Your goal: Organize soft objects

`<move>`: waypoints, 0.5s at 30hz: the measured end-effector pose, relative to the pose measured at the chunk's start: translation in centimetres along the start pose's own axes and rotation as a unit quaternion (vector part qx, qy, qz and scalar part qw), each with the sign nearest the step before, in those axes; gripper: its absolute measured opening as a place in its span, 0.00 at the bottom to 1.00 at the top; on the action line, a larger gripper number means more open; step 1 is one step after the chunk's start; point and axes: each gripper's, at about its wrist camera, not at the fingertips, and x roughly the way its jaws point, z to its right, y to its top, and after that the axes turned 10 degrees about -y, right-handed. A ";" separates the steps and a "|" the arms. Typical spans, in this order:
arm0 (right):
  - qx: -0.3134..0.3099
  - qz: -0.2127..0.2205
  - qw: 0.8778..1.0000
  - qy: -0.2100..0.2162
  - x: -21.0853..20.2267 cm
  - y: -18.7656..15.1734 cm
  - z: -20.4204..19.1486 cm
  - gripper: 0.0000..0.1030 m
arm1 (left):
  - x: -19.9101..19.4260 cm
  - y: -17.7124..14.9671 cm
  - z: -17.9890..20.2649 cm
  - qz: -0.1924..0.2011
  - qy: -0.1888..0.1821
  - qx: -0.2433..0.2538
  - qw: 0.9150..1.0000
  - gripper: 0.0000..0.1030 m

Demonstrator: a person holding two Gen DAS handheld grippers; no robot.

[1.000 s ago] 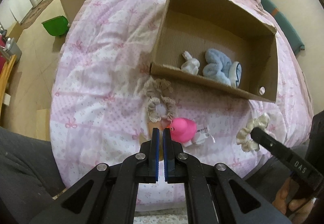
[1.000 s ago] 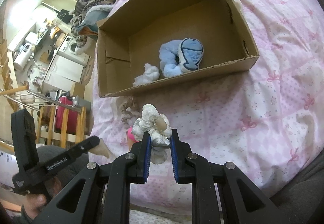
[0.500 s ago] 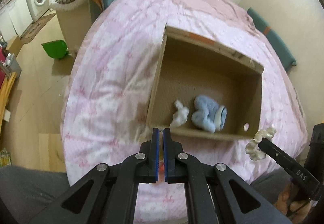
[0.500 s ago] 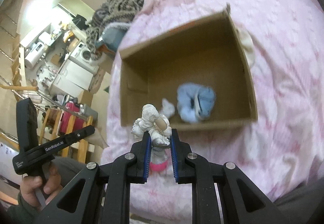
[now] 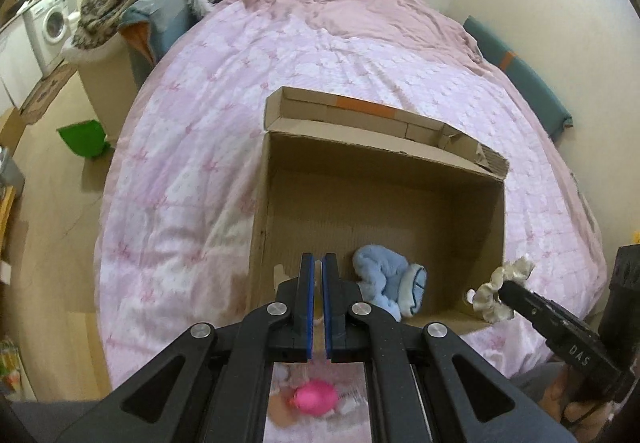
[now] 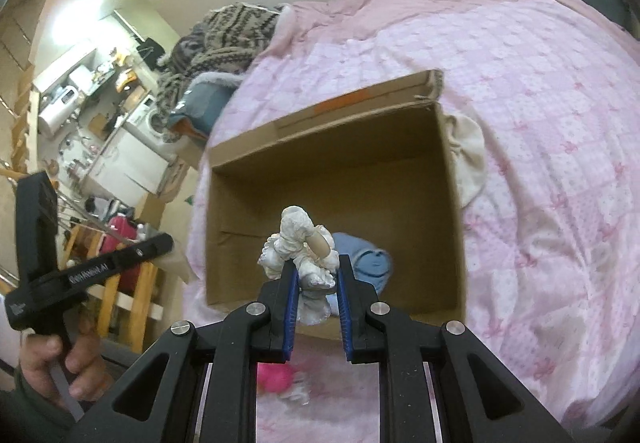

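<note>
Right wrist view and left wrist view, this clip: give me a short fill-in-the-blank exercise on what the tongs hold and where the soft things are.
1. The right tongs are shut on a cream ____.
2. The light blue plush lies inside the cardboard ____.
3. The pink toy lies on the bedspread, ____ the box.
4. The left tongs are shut and hold ____.

Missing words: scrunchie; box; outside; nothing
</note>
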 end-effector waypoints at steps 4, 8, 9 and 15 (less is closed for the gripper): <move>0.014 -0.016 1.000 -0.016 1.8 -0.6 1.1 0.19 | 2.0 0.0 -0.4 0.004 0.021 0.009 1.000 0.04; 0.013 -0.026 0.999 -0.032 2.9 -1.0 1.4 0.19 | 3.9 -0.2 -1.2 -0.006 0.018 0.008 1.000 0.04; 0.009 -0.026 0.999 -0.035 3.1 -1.0 1.3 0.19 | 4.4 -0.4 -1.3 -0.009 0.014 0.007 1.000 0.04; -0.001 -0.035 0.998 -0.048 4.1 -1.0 1.3 0.19 | 5.8 -0.5 -1.2 -0.001 0.007 0.017 1.000 0.04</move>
